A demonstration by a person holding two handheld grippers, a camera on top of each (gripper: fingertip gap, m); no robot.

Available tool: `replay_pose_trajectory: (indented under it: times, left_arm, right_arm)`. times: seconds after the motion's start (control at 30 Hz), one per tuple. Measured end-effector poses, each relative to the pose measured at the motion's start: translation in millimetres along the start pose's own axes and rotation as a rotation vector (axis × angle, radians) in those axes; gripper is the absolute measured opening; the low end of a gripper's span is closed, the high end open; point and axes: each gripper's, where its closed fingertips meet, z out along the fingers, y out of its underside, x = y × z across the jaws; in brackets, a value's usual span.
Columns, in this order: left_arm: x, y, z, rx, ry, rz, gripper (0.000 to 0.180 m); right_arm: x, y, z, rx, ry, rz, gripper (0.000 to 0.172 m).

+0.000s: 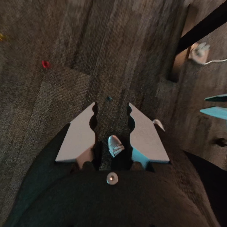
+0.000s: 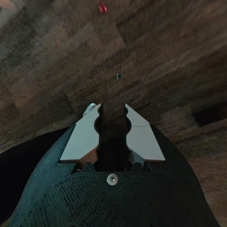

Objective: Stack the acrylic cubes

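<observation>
I find both tools released and empty above brown carpet [image 1: 36, 110]. Left gripper [image 1: 112, 102] is nearest a small teal piece [image 1: 109, 98], low centre. Right gripper [image 2: 113, 104] sits below it [image 2: 118, 76]. Red piece [image 1: 45, 64] upper left.

You have two tongs in hand, a left set [image 1: 112, 103] and a right set [image 2: 113, 104], each with two white fingers standing apart over bare carpet with nothing between them. On the brown carpeted floor [image 1: 73, 86] you can count one small red object [image 1: 45, 64] and one small dark teal object [image 1: 109, 98]; the right view shows the same pair. Two silver-white shoes are visible, one [image 1: 114, 145] between the left fingers and one [image 1: 158, 122] beside them. At the right edge lie two teal flat pieces [image 1: 216, 111], one black bar [image 1: 202, 28] and one white cabled device [image 1: 199, 54].
</observation>
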Motion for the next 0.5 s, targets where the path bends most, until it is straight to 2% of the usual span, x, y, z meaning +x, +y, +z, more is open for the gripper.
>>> replay_pose_trajectory:
  times: [0.13,0.27,0.37,0.5]
  left_arm:
    - [-10.2,70.0,124.8,-0.074,0.002,0.0,0.049]
    - [-17.4,121.0,240.0,-0.095,-0.016,0.116,0.071]
    - [-21.3,147.9,310.7,-0.108,-0.026,0.173,0.085]
    - [-24.9,167.2,370.9,-0.097,0.007,0.284,0.077]
  right_arm:
    - [28.2,69.8,132.9,-0.062,0.018,0.149,0.032]
    - [62.6,135.6,239.8,-0.096,0.082,0.27,0.041]
    - [76.7,175.9,292.2,-0.101,0.12,0.31,0.053]
    - [81.5,206.4,330.9,-0.081,0.156,0.278,0.058]
